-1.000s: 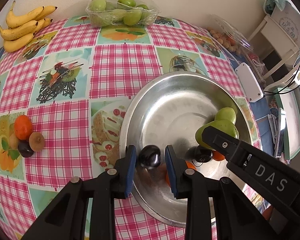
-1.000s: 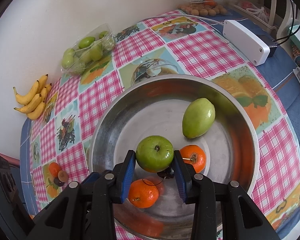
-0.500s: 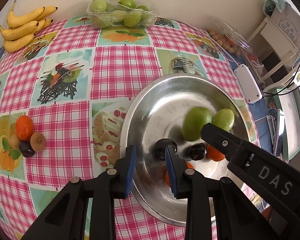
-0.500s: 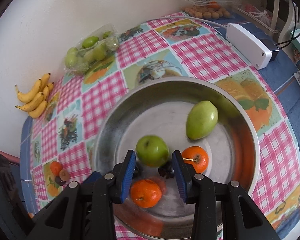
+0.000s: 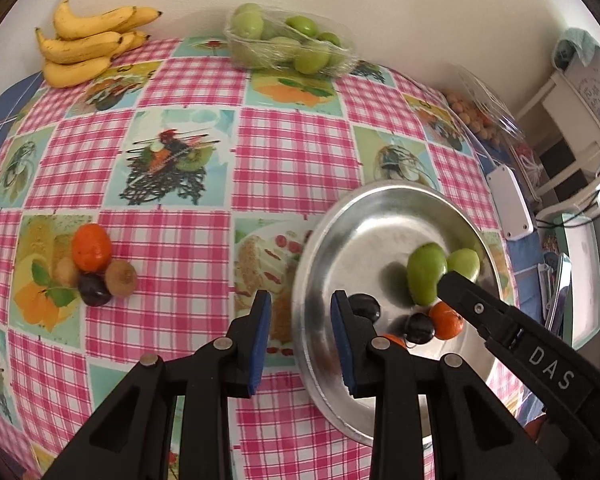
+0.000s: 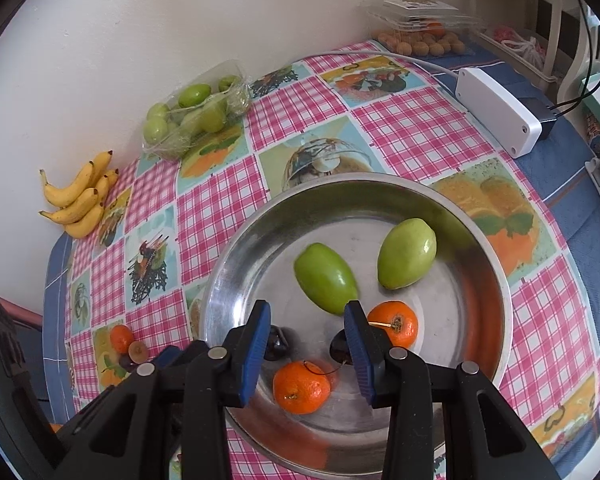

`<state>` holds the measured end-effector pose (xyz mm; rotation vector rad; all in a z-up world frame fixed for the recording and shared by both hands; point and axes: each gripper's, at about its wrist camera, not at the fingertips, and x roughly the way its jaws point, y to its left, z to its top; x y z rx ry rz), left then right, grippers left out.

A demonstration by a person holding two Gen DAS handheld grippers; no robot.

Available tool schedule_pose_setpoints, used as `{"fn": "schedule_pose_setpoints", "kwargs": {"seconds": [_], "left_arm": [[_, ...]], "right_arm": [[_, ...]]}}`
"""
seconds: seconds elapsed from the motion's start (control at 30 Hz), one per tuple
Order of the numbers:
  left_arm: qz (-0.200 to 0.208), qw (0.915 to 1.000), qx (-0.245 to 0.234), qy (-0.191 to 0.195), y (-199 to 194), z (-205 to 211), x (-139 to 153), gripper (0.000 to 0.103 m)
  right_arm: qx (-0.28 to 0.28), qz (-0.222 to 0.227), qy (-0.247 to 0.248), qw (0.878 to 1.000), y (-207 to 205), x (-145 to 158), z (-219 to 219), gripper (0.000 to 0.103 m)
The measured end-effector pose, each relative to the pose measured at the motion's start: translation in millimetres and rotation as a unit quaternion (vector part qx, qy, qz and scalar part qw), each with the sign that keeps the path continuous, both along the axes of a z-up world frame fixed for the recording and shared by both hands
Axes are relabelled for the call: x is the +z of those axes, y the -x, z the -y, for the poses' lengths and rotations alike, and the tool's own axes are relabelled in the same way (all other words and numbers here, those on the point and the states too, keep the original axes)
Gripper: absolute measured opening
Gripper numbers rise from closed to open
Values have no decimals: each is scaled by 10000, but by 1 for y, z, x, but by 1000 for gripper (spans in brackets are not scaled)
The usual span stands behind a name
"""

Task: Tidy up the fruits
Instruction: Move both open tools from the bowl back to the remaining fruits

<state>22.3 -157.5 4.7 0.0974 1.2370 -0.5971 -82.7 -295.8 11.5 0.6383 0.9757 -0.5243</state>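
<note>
A steel bowl [image 6: 220,280] holds two green fruits [image 6: 326,284] [image 6: 406,254], two tangerines [image 6: 394,324] [image 6: 302,386] and two dark plums [image 6: 276,344] [image 6: 340,348]. My right gripper [image 6: 308,306] hangs open over the bowl's near side with nothing between its pads. My left gripper [image 5: 300,296] is open and empty above the bowl's left rim [image 5: 300,312]. To its left on the tablecloth lie a tangerine [image 5: 91,247], a kiwi [image 5: 120,278] and a dark plum [image 5: 94,294], touching one another.
Bananas [image 5: 88,48] and a wrapped tray of green fruits [image 5: 292,48] sit by the far wall. At the right are a clear box of small brown fruits [image 6: 420,46] and a white box [image 6: 500,116] with a cable. The table's right edge is crowded.
The green fruit seen between my right fingers now lies on its side further in the bowl. My left gripper has shifted left to the rim, and the dark plum stays in the bowl.
</note>
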Motion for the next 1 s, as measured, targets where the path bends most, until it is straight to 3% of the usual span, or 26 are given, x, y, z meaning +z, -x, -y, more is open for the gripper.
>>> {"fn": "schedule_pose_setpoints", "kwargs": {"seconds": [0.57,0.73,0.8,0.87,1.0], "left_arm": [[-53,9910,1334,81,-45,-72,7,33],[-122,9883,1513,115,-51,-83,5,43],[-156,9876,1558,93,-52,-86,3,46],[-160,9872,1587,27,-53,-88,1,55],[-99,9862,1649,-133,-54,-91,0,62]], "right_arm": [[132,-133,81,9998,-7,-2,-6,41],[137,-178,113,9997,-8,-3,-6,42],[144,-222,141,9995,-9,-4,-7,45],[134,-278,203,9993,-10,-4,-8,61],[182,-332,296,9988,-12,-4,-11,67]]}}
